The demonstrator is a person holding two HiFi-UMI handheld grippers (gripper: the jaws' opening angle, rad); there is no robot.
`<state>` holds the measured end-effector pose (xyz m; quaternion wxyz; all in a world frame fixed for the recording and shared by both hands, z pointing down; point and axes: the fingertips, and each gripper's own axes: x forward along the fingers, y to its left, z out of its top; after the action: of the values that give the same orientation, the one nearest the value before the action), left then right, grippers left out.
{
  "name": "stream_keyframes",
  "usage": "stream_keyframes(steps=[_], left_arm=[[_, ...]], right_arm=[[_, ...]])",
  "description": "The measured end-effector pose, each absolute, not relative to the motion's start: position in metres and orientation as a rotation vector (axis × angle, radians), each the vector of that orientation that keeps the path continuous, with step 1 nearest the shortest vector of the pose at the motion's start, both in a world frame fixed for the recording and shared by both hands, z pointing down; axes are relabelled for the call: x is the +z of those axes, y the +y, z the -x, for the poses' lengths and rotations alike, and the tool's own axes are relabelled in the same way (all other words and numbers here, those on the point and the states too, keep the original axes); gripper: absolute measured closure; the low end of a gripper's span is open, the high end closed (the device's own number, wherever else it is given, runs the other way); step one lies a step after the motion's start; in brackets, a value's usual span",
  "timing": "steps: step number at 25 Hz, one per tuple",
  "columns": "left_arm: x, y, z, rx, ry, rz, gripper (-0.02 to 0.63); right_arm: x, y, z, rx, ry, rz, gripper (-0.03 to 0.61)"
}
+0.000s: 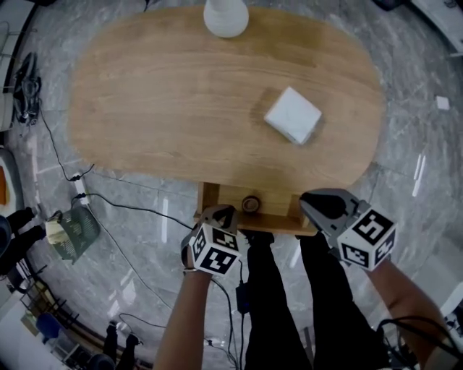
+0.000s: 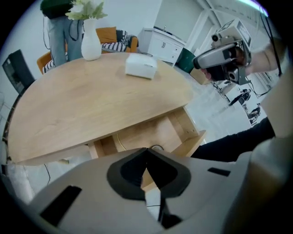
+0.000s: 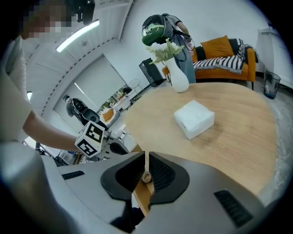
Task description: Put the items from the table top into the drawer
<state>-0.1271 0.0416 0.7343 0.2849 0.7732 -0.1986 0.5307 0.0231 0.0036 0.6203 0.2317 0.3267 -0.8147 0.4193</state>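
Left gripper view, left gripper (image 2: 146,151) jaws together, right gripper (image 3: 146,157) closed

You have free tabletop (image 1: 166,108) left of the white box (image 1: 293,115). A vase (image 1: 226,16) blocks the far edge; the drawer (image 1: 282,220) stands open.

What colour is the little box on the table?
White, with no pattern. The box shows best in the right gripper view.

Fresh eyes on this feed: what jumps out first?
A white box sits on the oval wooden table, right of centre in the head view, with a white vase at the far edge. Under the near edge the drawer stands open, a small round thing inside.
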Motion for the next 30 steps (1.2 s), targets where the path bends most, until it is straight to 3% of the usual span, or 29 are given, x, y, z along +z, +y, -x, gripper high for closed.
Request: stream_keyframes(steps=[14, 30], left_arm=[[0.639, 0.003, 0.127, 0.852, -0.918, -2.065, 0.614], [0.631, -0.015, 0.125, 0.728, -0.998, -2.058, 0.614]], right_arm=[[0.600, 0.002, -0.029, 1.125, -2.243, -0.967, 0.531], [0.613, 0.000, -0.036, 1.141, -2.221, -0.998, 0.531]])
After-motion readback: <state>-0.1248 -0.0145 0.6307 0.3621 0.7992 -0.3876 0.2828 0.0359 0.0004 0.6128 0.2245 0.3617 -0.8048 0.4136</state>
